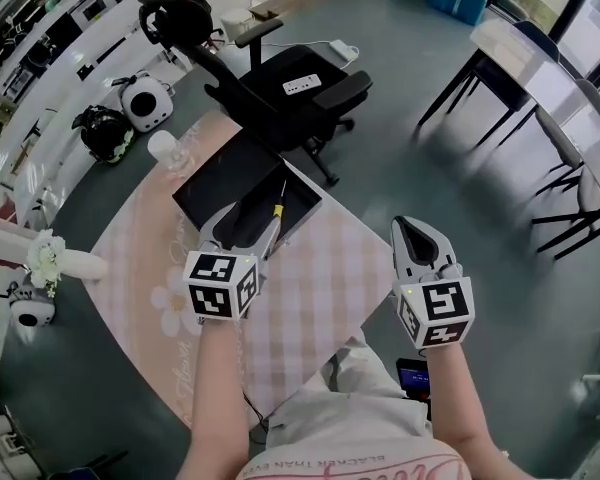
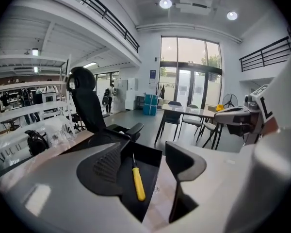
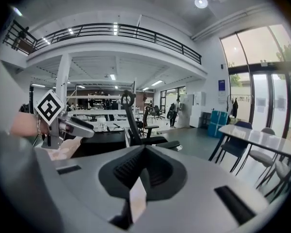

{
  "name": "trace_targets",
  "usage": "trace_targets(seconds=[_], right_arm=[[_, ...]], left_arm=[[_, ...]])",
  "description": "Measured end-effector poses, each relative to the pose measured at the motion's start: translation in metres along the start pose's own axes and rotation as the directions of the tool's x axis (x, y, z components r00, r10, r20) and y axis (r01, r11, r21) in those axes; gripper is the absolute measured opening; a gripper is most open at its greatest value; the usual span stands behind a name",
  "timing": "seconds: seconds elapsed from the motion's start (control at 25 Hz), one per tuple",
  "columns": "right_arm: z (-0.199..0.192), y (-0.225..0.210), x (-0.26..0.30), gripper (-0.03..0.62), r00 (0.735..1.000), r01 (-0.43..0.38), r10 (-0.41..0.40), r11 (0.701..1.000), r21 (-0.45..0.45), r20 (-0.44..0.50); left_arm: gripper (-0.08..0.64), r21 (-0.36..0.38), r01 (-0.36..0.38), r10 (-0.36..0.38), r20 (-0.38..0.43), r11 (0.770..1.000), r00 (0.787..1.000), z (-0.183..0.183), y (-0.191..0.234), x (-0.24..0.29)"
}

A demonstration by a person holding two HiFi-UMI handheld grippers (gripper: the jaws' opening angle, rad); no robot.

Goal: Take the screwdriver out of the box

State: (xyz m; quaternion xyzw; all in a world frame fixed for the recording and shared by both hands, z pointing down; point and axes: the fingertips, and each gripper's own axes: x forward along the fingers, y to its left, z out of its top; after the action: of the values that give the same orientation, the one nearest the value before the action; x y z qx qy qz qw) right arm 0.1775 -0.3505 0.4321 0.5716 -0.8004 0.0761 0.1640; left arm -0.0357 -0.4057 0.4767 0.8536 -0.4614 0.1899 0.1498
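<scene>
The screwdriver (image 1: 278, 206) is seen lying flat inside the black box (image 1: 195, 193), which rests on the checked bench (image 1: 320, 278). Its long axis is laid roughly from 6 to 12 o'clock in the head view, with the yellow handle at the 6 o'clock end and the thin shaft pointed away.

The left gripper (image 1: 248, 223) is held over the near rim of the box, its jaws spread wide with nothing gripped. In the left gripper view the screwdriver (image 2: 137, 178) is framed between the jaws of the left gripper (image 2: 145, 166), just ahead and slightly toward 11 o'clock, with its axis nearly in line with the way the jaws point. A grip across the handle is therefore judged to be favoured.

The right gripper (image 1: 412, 230) is held off the bench edge, well apart from the box, which lies at about 10 o'clock from it. Its jaws (image 3: 144, 164) are closed together on nothing. The left gripper is clearly the nearer.
</scene>
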Motion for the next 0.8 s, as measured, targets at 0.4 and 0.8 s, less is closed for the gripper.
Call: trace_targets(seconds=[0.4, 0.8], right_arm=[[-0.042, -0.023, 0.031, 0.006, 0.995, -0.007, 0.013, 0.998, 0.059, -0.102], [-0.056, -0.042, 0.064, 0.006, 0.988, -0.038, 0.044, 0.998, 0.046, -0.147]], left_arm=[[0.232, -0.084, 0.041, -0.063, -0.275, 0.996, 0.959, -0.064, 0.008, 0.064], [0.204, -0.082, -0.019, -0.025, -0.514, 0.996, 0.858, -0.113, 0.019, 0.104]])
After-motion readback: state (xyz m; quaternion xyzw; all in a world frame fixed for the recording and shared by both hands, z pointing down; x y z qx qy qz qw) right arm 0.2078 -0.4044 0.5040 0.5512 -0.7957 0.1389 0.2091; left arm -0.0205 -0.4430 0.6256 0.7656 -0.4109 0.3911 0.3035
